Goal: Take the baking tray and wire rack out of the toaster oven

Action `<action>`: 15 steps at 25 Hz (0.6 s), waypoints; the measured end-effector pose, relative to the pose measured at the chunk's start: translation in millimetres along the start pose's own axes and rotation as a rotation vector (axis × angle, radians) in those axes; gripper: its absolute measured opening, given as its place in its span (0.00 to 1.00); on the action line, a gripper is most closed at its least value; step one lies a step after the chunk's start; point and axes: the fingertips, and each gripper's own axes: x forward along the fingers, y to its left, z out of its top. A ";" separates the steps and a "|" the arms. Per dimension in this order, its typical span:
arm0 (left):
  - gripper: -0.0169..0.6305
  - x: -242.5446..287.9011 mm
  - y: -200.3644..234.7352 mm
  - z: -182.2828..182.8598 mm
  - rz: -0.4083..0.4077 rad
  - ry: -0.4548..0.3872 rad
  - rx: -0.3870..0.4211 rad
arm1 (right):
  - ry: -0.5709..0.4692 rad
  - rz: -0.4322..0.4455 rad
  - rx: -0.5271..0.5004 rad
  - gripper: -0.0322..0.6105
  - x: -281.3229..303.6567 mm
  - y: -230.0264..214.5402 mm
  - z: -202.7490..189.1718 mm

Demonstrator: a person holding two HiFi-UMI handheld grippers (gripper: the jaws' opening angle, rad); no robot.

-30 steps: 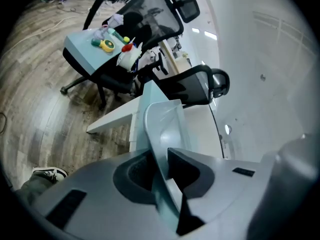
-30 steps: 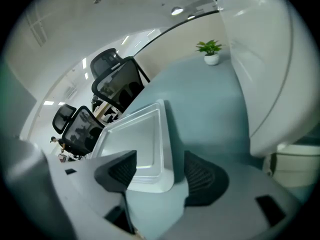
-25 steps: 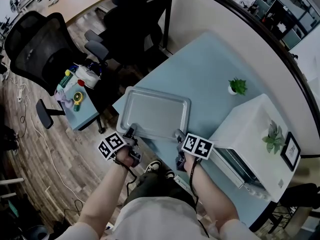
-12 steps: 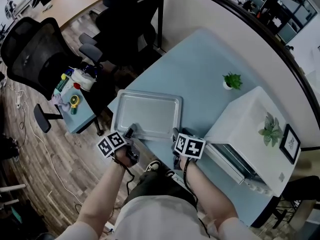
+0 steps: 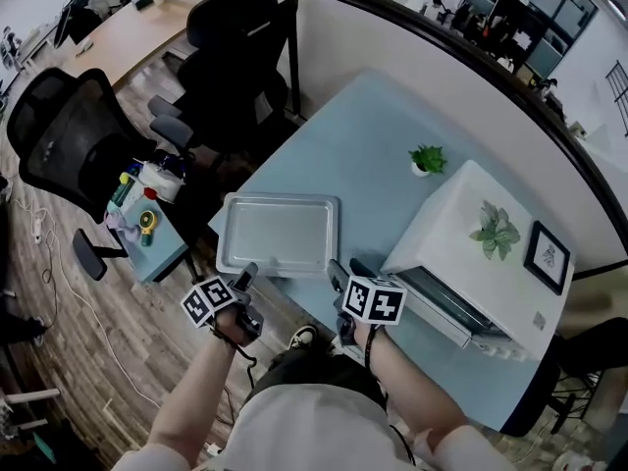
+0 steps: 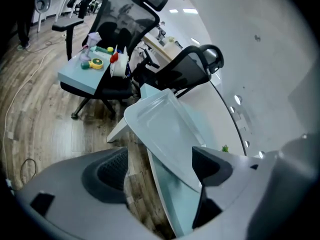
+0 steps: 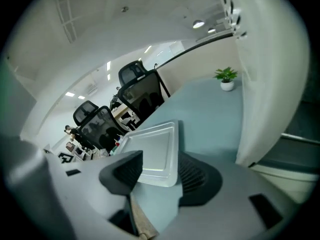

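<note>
The left gripper (image 6: pixel 160 170) is held open. Its jaws have just been opening, and the near edge of the baking tray (image 5: pixel 278 234) is seen between them, with neither pad closed on it. The right gripper (image 7: pixel 156 173) is likewise open, its jaws having just widened a little. The tray's near corner is framed between them but is not gripped. The tray is laid flat on the table (image 5: pixel 365 145), at its near left corner, near the toaster oven (image 5: pixel 486 263) but not touching it.
</note>
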 end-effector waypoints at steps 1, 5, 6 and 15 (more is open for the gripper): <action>0.62 -6.4 -5.6 0.9 -0.003 0.000 0.013 | -0.015 0.008 0.011 0.40 -10.4 2.1 2.7; 0.62 -29.0 -44.7 1.1 -0.061 0.002 0.076 | -0.083 0.025 0.075 0.40 -56.2 4.9 10.9; 0.62 -33.9 -57.5 -1.0 -0.087 0.005 0.091 | -0.101 0.029 0.095 0.40 -68.6 4.4 12.1; 0.62 -56.8 -170.9 -45.2 -0.342 0.117 0.101 | -0.326 0.019 0.273 0.38 -169.5 -28.3 22.4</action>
